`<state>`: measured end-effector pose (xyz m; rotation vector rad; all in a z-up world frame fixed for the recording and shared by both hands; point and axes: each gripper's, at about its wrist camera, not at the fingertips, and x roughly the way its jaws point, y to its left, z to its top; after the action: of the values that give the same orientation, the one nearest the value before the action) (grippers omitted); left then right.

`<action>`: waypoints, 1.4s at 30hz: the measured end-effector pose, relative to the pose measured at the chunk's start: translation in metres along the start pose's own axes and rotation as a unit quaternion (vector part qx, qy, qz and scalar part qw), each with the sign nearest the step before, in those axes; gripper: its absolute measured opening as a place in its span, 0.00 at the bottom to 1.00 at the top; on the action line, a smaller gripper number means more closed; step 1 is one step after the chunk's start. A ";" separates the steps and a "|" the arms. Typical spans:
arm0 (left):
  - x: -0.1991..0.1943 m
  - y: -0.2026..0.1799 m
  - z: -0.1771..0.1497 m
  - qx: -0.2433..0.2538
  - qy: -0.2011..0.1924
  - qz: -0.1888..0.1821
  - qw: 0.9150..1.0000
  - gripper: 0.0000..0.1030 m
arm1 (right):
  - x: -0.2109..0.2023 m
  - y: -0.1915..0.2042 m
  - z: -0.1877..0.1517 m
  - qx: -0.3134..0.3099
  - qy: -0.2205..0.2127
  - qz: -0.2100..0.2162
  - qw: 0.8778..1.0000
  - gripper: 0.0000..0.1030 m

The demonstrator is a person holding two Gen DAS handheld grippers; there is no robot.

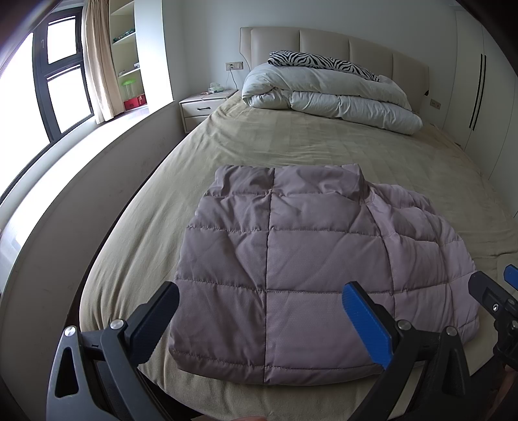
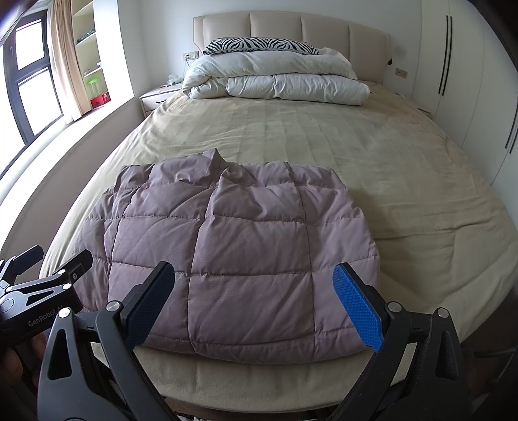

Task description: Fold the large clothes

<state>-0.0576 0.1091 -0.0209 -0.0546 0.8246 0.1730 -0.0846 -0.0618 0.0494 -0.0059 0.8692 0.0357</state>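
With both the left hand-held gripper (image 1: 262, 320) and right hand-held gripper (image 2: 255, 304) released above the folded mauve quilted jacket (image 2: 226, 256) near the bed's (image 2: 388, 168) foot: pinch both near corners evenly, then fold away squarely.

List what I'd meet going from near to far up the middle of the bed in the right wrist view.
right gripper → folded quilted jacket → bare beige sheet → rolled white duvet → zebra-print pillow → padded headboard
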 end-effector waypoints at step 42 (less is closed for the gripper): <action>0.000 0.001 -0.001 0.000 0.001 -0.001 1.000 1.00 | 0.005 -0.004 -0.003 -0.003 0.008 0.003 1.000 0.97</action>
<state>-0.0582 0.1099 -0.0212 -0.0547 0.8274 0.1712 -0.0836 -0.0652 0.0437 -0.0084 0.8843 0.0438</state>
